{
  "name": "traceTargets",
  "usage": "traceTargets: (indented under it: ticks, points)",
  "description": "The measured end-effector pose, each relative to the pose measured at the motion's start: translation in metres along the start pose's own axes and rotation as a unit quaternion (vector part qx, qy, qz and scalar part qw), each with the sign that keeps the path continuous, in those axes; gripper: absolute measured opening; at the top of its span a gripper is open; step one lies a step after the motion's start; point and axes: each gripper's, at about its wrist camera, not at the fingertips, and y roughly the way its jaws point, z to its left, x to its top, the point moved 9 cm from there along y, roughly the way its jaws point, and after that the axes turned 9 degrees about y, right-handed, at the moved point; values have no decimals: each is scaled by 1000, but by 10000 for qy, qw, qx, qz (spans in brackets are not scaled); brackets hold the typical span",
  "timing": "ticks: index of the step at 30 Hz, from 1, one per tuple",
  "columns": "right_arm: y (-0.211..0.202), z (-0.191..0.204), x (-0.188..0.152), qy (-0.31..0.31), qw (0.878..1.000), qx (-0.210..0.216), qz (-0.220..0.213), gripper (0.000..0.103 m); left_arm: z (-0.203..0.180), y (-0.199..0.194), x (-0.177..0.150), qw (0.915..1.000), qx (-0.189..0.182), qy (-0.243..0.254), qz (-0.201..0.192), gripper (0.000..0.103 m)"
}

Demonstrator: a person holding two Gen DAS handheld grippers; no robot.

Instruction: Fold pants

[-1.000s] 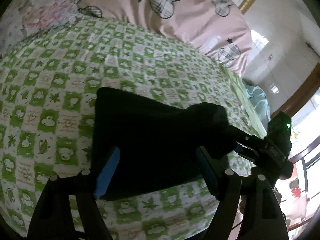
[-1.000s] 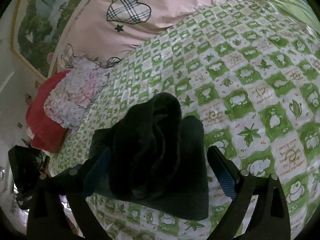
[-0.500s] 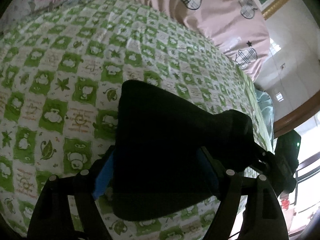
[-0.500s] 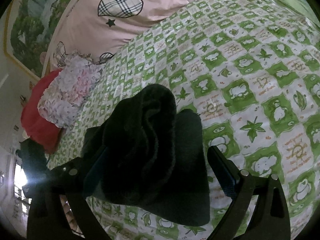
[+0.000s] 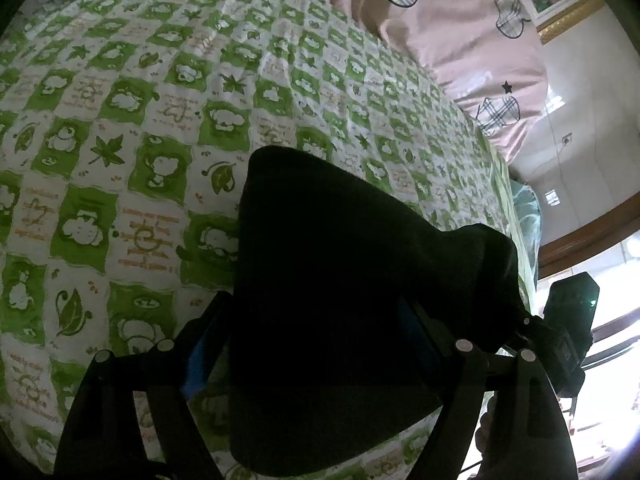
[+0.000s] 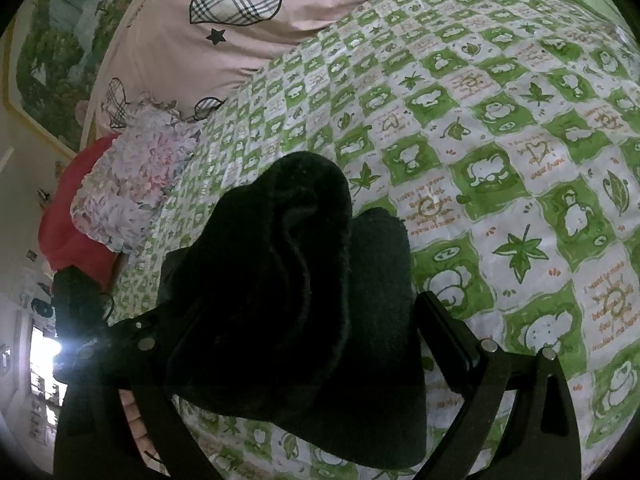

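Observation:
The black pants [image 5: 340, 304] lie folded into a thick bundle on the green-and-white checked bedspread [image 5: 120, 128]. My left gripper [image 5: 320, 344] is open, with its blue-padded fingers on either side of one end of the bundle. My right gripper [image 6: 304, 336] is open too and straddles the other end, where a rolled fold of the pants [image 6: 288, 264] bulges up between the fingers. The right gripper's body shows at the right edge of the left wrist view [image 5: 568, 332]. The left gripper's body shows at the left edge of the right wrist view [image 6: 76, 304].
A pink duvet with plaid hearts [image 6: 224, 24] lies along the head of the bed. A floral pillow [image 6: 128, 176] sits on a red one [image 6: 68, 240] beside it. The bed's edge [image 5: 516, 216] runs close behind the pants, with a wall and bright window beyond.
Both grippers have moved in closer over the pants bundle, so it fills more of each view. The jaws stay open and the bundle keeps its shape.

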Motion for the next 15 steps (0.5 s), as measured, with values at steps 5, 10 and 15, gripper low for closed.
traceTargets:
  ticks: [5, 10, 15]
  points:
    - [2, 0, 0, -40, 10000, 10, 17, 91, 4, 12, -2, 9999, 19, -45, 130, 83]
    - [2, -1, 0, -111, 9999, -37, 24, 80, 1, 16, 1, 9996, 176, 204, 98, 81]
    - [1, -3, -1, -227, 9997, -73, -16, 72, -4, 17, 0, 9988, 285, 408, 30, 65]
